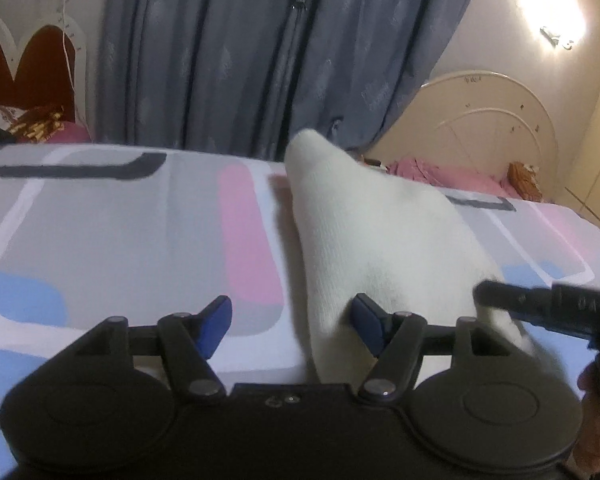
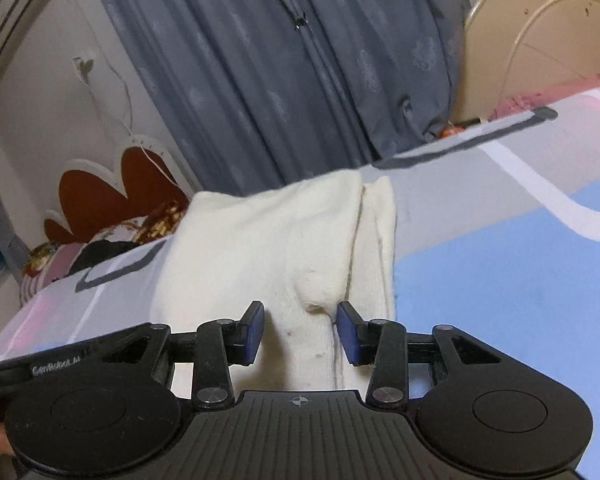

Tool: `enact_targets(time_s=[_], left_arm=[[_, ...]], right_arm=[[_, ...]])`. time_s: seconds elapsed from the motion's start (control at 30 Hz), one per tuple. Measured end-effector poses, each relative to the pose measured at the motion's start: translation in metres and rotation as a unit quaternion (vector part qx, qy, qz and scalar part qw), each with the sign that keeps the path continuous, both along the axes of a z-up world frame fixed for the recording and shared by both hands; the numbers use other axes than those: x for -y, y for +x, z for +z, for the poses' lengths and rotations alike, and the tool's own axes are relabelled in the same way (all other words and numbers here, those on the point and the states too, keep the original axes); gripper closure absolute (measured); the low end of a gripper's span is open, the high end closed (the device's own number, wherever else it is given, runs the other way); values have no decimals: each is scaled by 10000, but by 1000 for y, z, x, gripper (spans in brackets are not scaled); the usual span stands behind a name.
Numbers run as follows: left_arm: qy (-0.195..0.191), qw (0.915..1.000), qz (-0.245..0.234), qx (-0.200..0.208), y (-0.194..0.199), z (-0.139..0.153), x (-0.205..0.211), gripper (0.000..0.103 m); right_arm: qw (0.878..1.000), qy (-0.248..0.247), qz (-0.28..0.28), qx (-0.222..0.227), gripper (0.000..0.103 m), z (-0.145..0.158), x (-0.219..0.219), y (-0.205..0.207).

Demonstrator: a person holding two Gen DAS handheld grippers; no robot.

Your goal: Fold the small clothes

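Room: grey-blue curtain [image 1: 236, 52] across the back, cream arched headboard [image 1: 488, 120] to its right, red scalloped headboard [image 1: 32, 60] far left, wall lamp [image 1: 552, 12] lit top right.
Surface: my bedsheet [image 1: 112, 224], patterned in grey, pink and light blue blocks with white outlines, fills the lower half of both views.
Sock: white sock [image 1: 380, 232] lies on the sheet. From my left wrist view it runs away from me, toe end raised towards the curtain. From my right wrist view it lies folded, one layer over another, with a small bump in the fabric just ahead of my right pads.
Left gripper [image 1: 292, 324]: jaws wide apart, nothing pinched; sock edge sits between them, close against the right-hand pad, contact unclear.
Right gripper [image 2: 300, 332]: jaws partly apart, straddling the sock's near end; pads not pressing on it. It also shows at the right edge of my left view, blurred, over the sock.
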State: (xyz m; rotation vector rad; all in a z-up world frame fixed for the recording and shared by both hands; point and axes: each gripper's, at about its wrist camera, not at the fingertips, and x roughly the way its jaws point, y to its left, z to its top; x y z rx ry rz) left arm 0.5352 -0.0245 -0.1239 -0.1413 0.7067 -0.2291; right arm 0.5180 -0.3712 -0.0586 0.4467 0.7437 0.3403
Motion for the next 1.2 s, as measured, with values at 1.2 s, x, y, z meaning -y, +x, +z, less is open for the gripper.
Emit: enact_targets(time_s=[1.2], left_arm=[[-426, 9904, -1179, 579, 35, 39, 47, 47]], right_arm=[[9933, -783, -102, 850, 96, 32, 27, -8]])
